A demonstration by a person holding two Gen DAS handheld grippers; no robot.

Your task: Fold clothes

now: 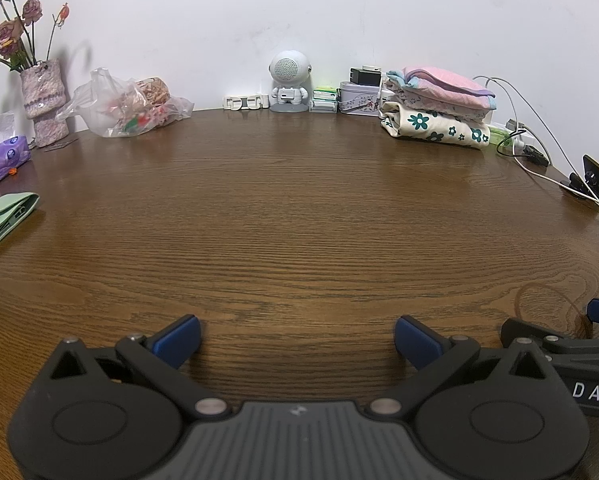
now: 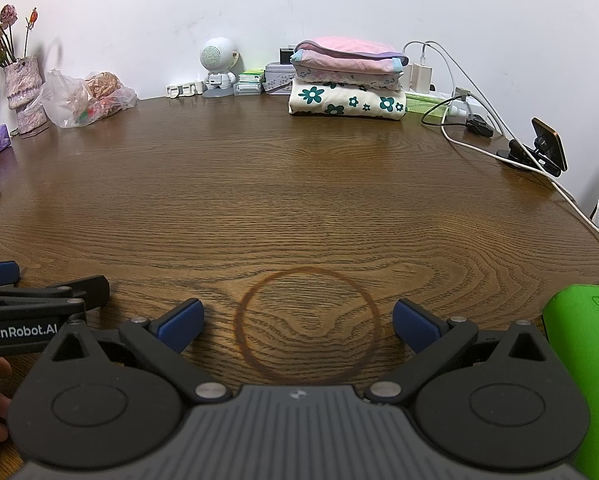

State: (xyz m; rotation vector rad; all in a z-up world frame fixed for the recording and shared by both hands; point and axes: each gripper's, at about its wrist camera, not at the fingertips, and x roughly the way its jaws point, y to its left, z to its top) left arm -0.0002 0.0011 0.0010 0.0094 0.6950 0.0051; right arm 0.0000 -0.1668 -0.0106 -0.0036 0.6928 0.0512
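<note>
A pink towel (image 2: 349, 54) is seen stacked above a cream cloth (image 2: 346, 103) printed with teal flowers on a brown wood-grain table (image 2: 299, 184) — blue pads (image 2: 181, 322) are carried by black fingers, a bright green object (image 2: 591, 360) alongside.

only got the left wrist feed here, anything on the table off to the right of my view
Observer: Yes, a green object lies beside the right gripper.
Operator: right gripper holding anything
Observer: No, it is open over a dark ring stain on the table.
Operator: is the charger plugged in behind the folded clothes
Observer: A white charger block stands right of the folded clothes, its cable running forward.
</note>
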